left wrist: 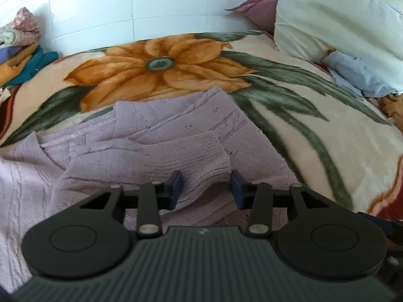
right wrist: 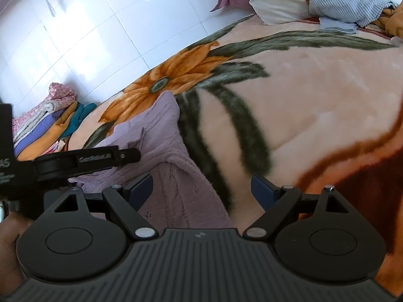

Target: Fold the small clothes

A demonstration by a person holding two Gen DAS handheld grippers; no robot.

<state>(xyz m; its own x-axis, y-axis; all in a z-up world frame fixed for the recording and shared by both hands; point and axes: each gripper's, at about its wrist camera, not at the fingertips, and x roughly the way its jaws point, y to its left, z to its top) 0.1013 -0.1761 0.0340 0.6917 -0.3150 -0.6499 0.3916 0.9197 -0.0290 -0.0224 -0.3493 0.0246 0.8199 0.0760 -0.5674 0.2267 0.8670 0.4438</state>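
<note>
Your whole workspace is the floral blanket, cream plush with a big orange flower and long green leaves, running up to a white tiled wall. At its far right end a white pillow leans against a mauve pillow, with a crumpled blue striped garment lying at the white pillow's foot. Over on the far left, by the wall, sits a stack of folded clothes in pink, purple, orange and teal. Right in front of you the lilac knitted sweater lies on the blanket, partly folded, with layers overlapping and a raised fold nearest you. Your left gripper is down on that fold, jaws partly drawn in with the knit bunched between them; the left pad looks to be against the fabric, the right pad close beside it. Your right gripper hovers with jaws spread wide over the sweater's right edge and the blanket, gripping nothing.
</note>
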